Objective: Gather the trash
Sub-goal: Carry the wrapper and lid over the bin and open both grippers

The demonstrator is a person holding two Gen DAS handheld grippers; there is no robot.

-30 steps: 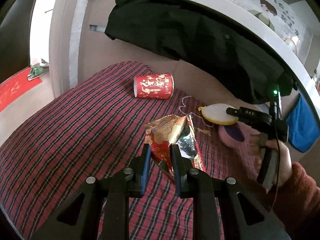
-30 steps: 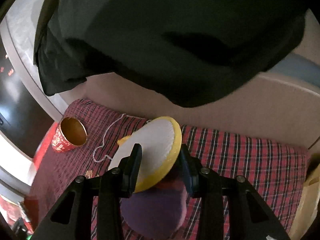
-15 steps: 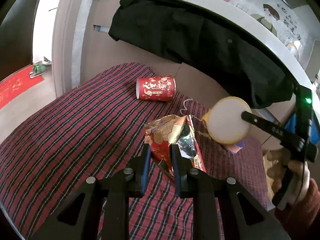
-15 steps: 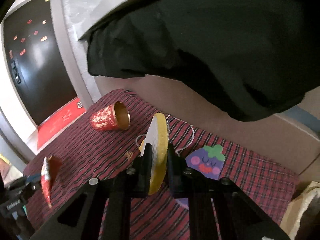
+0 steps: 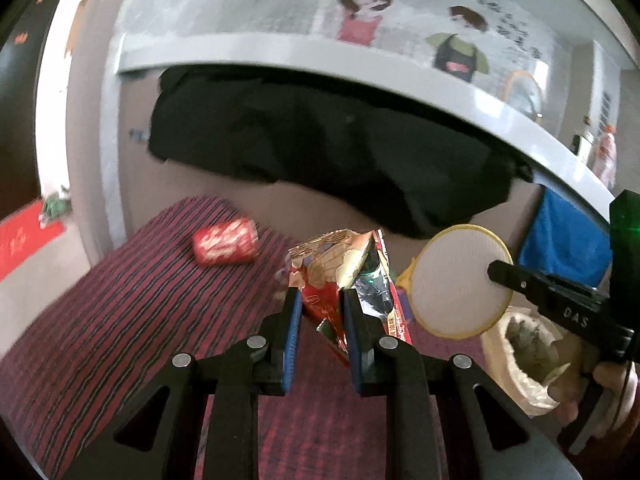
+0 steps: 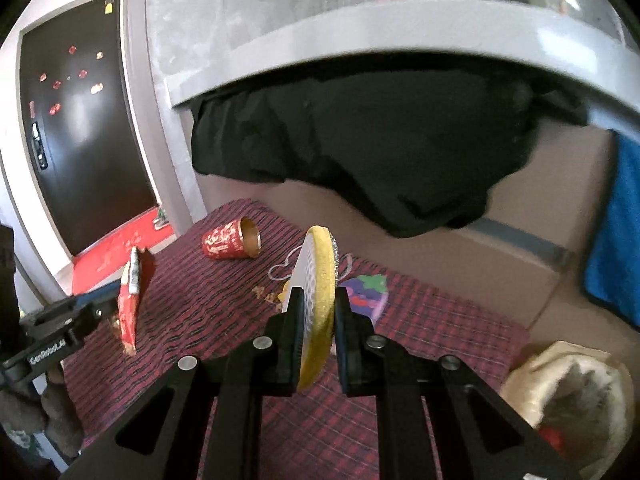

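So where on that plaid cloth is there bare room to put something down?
Bare plaid cloth lies right of the purple fruit card, toward the trash bag, and in the near-left stretch before the red cup. Crowded: around the string loop and crumbs.

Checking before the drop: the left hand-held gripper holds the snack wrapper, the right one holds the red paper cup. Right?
Not quite. The left hand-held gripper does hold the snack wrapper, but the right hand-held gripper holds the yellow-rimmed round pad. The right wrist view shows the red paper cup lying on the plaid cloth.
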